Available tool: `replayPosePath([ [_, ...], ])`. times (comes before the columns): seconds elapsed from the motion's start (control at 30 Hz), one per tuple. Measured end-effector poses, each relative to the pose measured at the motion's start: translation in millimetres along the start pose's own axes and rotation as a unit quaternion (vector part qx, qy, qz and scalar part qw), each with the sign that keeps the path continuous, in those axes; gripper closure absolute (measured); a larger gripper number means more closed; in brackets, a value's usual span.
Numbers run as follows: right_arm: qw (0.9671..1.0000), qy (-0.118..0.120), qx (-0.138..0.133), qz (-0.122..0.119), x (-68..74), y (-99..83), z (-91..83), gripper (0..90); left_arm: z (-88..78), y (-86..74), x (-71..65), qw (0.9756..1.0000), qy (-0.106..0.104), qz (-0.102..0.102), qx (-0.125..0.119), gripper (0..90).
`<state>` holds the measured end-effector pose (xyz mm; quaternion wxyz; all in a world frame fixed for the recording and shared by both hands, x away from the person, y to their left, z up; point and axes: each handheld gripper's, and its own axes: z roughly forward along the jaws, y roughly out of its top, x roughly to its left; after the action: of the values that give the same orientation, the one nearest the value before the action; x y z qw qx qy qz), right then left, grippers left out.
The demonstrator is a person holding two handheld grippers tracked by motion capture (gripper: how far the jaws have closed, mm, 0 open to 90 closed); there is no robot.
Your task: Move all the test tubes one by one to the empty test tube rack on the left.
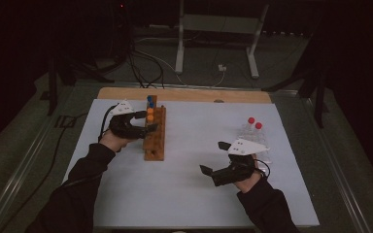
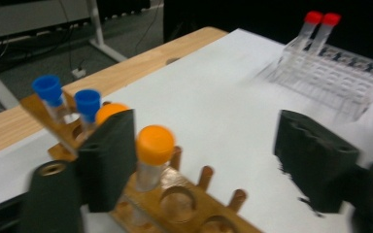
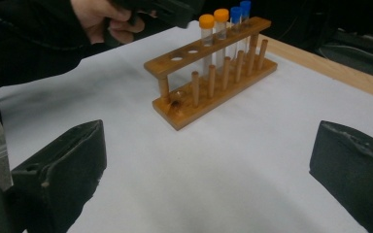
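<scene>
White sheet (image 1: 184,184) spread over a wooden table (image 1: 184,93), with a wooden tube rack (image 1: 154,136) standing on the left part, long axis running away from the person. Four capped tubes upright at the rack's far end: two blue-capped tubes (image 2: 68,99) farthest, two orange-capped tubes (image 3: 213,19) next, then empty holes toward the near end. Left gripper (image 1: 145,122) held right at the rack, jaws spread wide; seen from the left gripper view, nearer orange-capped tube (image 2: 154,145) standing in the gap just beside the left jaw, the other orange cap partly hidden behind that jaw, right jaw well apart over bare sheet. Nothing clamped, though contact between left jaw and tube impossible to judge through the blur. Clear plastic rack (image 1: 255,141) on the right part of the sheet, holding two red-capped tubes (image 2: 320,26) upright at its far corner. Right gripper (image 1: 213,158) near the clear rack, on its left side over open sheet, jaws wide apart and empty, pointing toward the wooden rack across the table. Person's left hand (image 3: 104,22) gripping the left tool close behind the rack, as seen from the right gripper view
</scene>
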<state>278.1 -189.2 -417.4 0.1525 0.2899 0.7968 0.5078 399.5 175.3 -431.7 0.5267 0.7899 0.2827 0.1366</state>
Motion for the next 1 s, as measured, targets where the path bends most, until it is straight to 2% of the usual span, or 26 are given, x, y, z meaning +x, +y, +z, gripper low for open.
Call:
replayPosePath([
  [0.1,1.0,-0.007,-0.007,-0.002,-3.6,2.0,-4.8,0.0,-3.4,2.1,-9.8,0.9998,-0.019,0.009,-0.005,13.0],
  [0.23,0.9991,-0.038,-0.018,-0.003,-14.0,6.2,-17.3,0.0,-8.3,4.1,-22.5,0.9991,-0.038,0.012,-0.016,4.2],
  [0.4,0.9961,-0.083,-0.031,0.004,-35.0,7.1,-36.2,0.0,-16.4,7.8,-35.9,0.9977,-0.054,0.02,-0.034,2.9],
  [0.5,0.9931,-0.112,-0.033,0.014,-49.7,4.2,-48.1,0.0,-20.6,9.8,-43.3,0.997,-0.061,0.029,-0.037,2.9],
  [0.67,0.9874,-0.152,-0.032,0.031,-71.3,-5.4,-63.1,0.7,-25.6,9.9,-51.1,0.996,-0.073,0.032,-0.041,2.9],
  [0.7,0.9853,-0.164,-0.028,0.036,-76.2,-8.7,-64.9,2.4,-26.0,9.3,-52.2,0.9961,-0.071,0.035,-0.04,2.9],
  [0.87,0.9809,-0.185,-0.008,0.06,-94.8,-23.7,-63.6,2.6,-26.1,6.0,-56.2,0.9958,-0.074,0.037,-0.039,2.9],
  [1.0,0.9763,-0.203,0.006,0.076,-107.9,-34.8,-57.6,11.4,-24.8,3.5,-59.3,0.9954,-0.08,0.037,-0.037,3.0],
])
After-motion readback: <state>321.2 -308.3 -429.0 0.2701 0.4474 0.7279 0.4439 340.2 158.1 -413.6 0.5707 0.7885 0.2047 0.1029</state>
